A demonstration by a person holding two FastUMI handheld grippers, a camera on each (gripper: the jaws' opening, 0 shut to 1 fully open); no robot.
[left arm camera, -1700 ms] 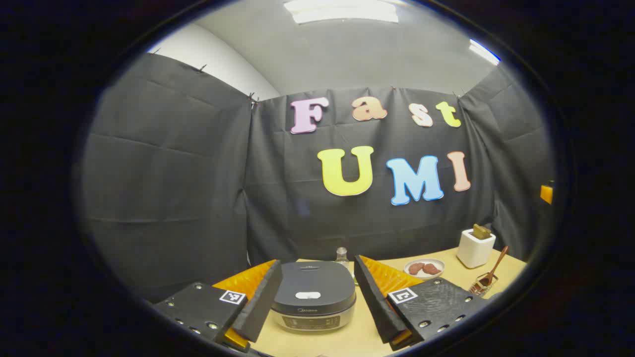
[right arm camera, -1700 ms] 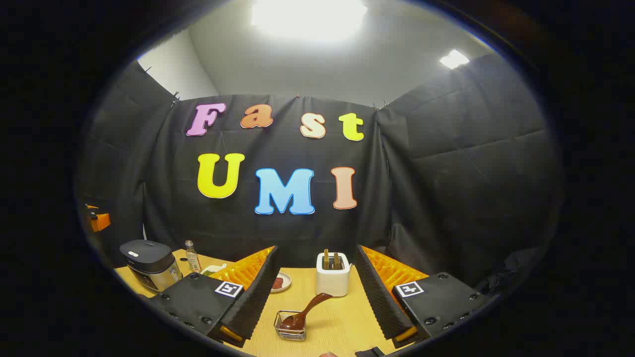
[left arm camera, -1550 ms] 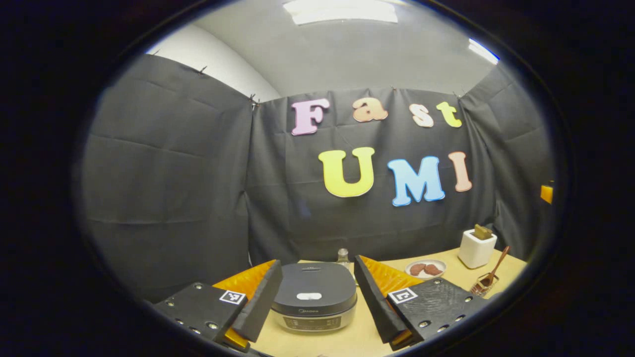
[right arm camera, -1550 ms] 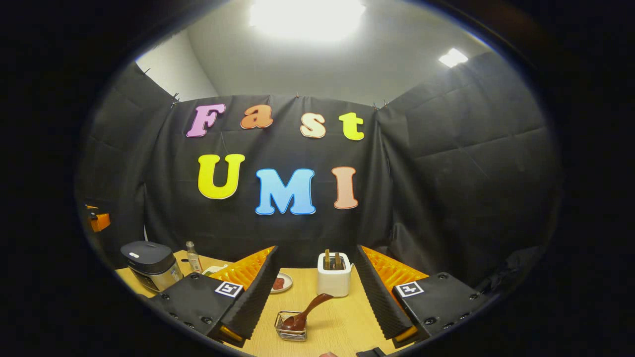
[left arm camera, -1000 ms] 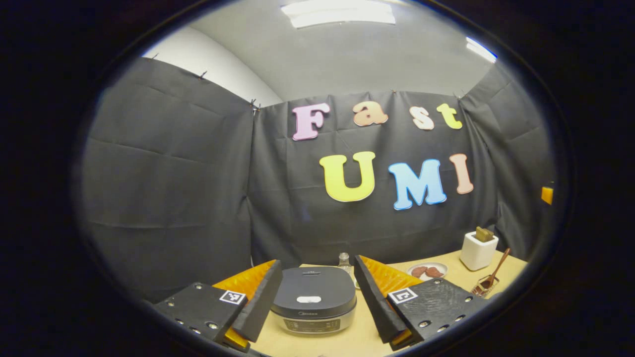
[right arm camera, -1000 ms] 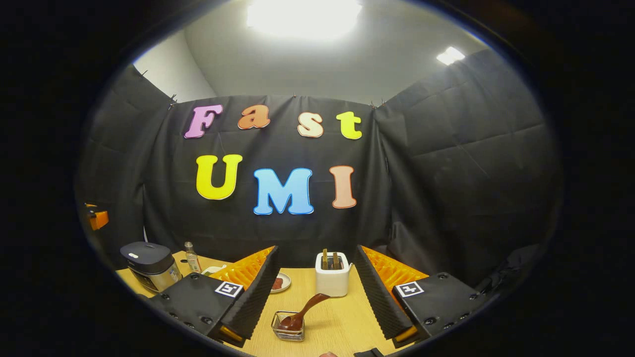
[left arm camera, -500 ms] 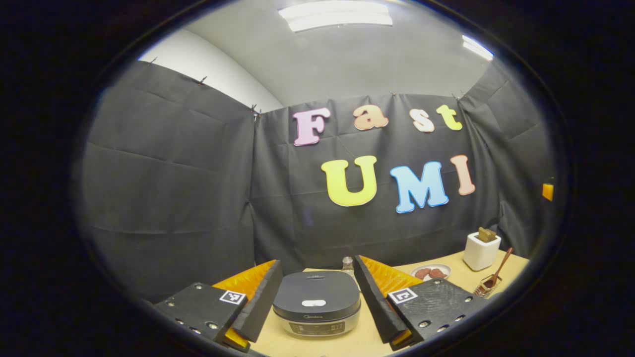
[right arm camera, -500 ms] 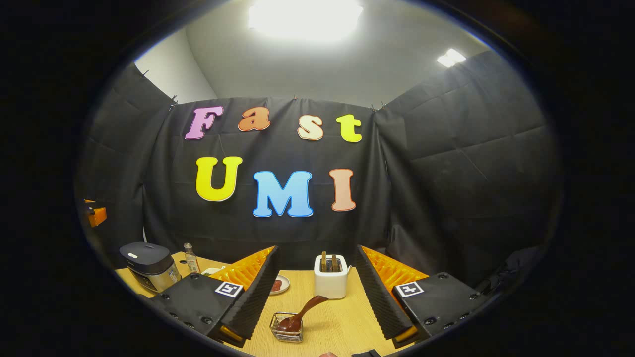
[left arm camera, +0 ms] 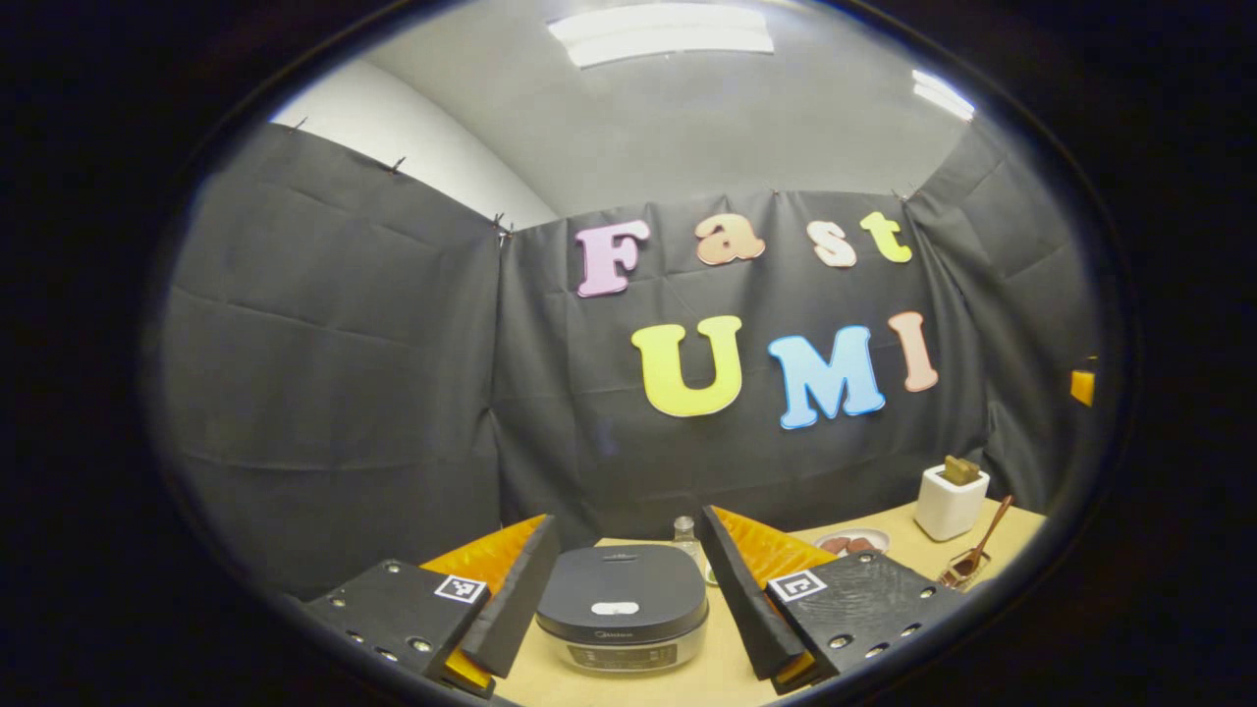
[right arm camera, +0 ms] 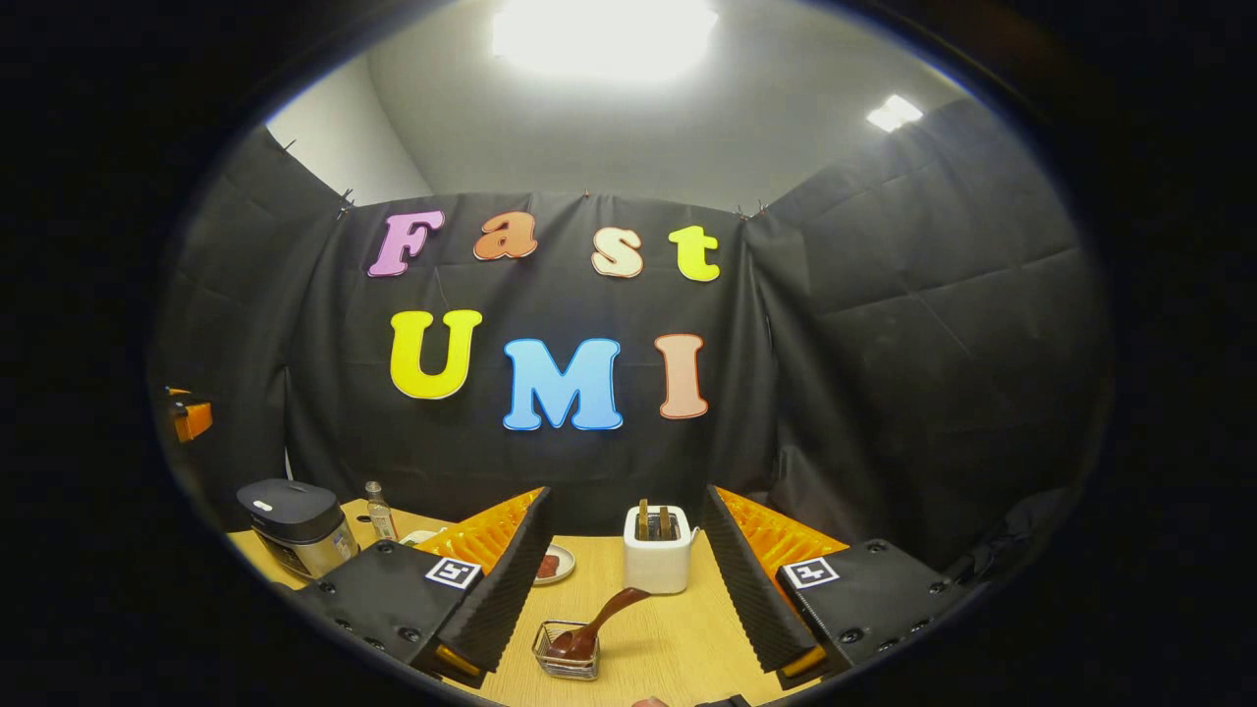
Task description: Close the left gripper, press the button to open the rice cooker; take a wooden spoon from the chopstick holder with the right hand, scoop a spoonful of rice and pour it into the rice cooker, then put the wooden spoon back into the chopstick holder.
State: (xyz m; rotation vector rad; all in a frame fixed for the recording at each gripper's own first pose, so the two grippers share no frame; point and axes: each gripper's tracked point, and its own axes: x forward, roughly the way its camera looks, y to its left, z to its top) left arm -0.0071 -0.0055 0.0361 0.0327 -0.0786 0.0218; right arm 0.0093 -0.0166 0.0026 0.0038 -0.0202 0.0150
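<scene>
Right gripper view: holder [right arm camera: 565,652] (wire, seemingly) contains spoon [right arm camera: 599,621].

This is a test booth made to look like a kitchen. Black cloth walls [right arm camera: 884,324] stand around a wooden bench [right arm camera: 678,638] with a rice cooker [left arm camera: 622,619] and a toaster [right arm camera: 657,560].

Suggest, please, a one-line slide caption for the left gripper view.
Open left gripper lined up on the closed rice cooker and its lid button, wooden spoon off to the side.
</scene>
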